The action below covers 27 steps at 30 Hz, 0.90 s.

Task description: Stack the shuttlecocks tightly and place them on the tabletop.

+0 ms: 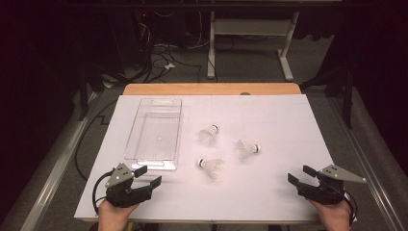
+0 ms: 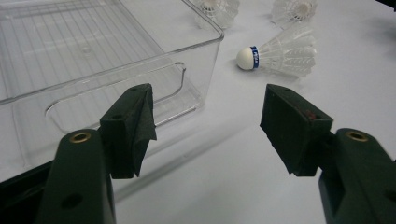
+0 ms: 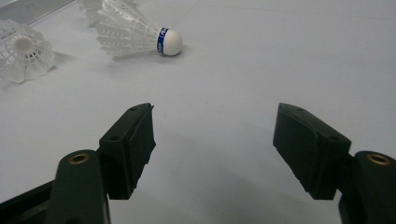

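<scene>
Left gripper [image 2: 208, 121] fingers apart, empty; nearest shuttlecock [image 2: 280, 55] just beyond, right.

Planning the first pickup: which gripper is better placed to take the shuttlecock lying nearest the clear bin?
Left. The left gripper is open, close to that shuttlecock and beside the clear bin; the right gripper sits farther off.

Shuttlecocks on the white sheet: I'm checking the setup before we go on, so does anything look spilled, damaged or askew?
Nothing stands out. Three shuttlecocks lie on their sides, apart, on the white sheet, feathers seemingly intact. The clear bin sits upright and empty beside them. The left tool and right tool are open, holding nothing.
</scene>
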{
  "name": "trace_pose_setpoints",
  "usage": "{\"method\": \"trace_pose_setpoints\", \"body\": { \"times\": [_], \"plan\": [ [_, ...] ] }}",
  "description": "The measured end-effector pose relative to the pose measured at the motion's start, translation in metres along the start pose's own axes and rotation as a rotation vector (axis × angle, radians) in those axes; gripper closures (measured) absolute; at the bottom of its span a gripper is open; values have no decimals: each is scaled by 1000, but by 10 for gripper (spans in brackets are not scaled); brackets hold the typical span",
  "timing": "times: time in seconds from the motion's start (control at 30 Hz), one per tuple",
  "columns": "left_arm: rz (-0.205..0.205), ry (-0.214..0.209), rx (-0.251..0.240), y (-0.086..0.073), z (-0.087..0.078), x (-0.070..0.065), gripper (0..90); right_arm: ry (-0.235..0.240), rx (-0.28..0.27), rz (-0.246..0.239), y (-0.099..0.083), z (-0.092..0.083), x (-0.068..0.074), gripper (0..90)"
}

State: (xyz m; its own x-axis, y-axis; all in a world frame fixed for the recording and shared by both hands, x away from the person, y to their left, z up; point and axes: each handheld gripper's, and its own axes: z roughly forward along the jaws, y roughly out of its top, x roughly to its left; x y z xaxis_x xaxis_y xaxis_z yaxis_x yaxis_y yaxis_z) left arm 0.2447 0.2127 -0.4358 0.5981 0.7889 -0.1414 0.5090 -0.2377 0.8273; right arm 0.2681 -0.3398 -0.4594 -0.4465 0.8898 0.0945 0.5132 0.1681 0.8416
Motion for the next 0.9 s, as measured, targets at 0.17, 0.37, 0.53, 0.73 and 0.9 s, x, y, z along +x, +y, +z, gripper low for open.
{"method": "trace_pose_setpoints", "body": {
  "times": [0.17,0.37,0.53,0.73,0.9],
  "plan": [
    [-28,-23,6,6,4,-5,373,2,1,-3,0,0,1,296],
    [-32,-27,26,10,12,-11,373,3,0,-10,0,0,1,296],
    [-9,-35,45,14,18,-15,375,4,4,-12,0,1,1,296],
    [15,-43,52,17,24,-21,365,2,7,-18,0,1,2,297],
    [29,-45,70,19,30,-25,367,3,8,-22,0,1,2,297]
  ]
}}
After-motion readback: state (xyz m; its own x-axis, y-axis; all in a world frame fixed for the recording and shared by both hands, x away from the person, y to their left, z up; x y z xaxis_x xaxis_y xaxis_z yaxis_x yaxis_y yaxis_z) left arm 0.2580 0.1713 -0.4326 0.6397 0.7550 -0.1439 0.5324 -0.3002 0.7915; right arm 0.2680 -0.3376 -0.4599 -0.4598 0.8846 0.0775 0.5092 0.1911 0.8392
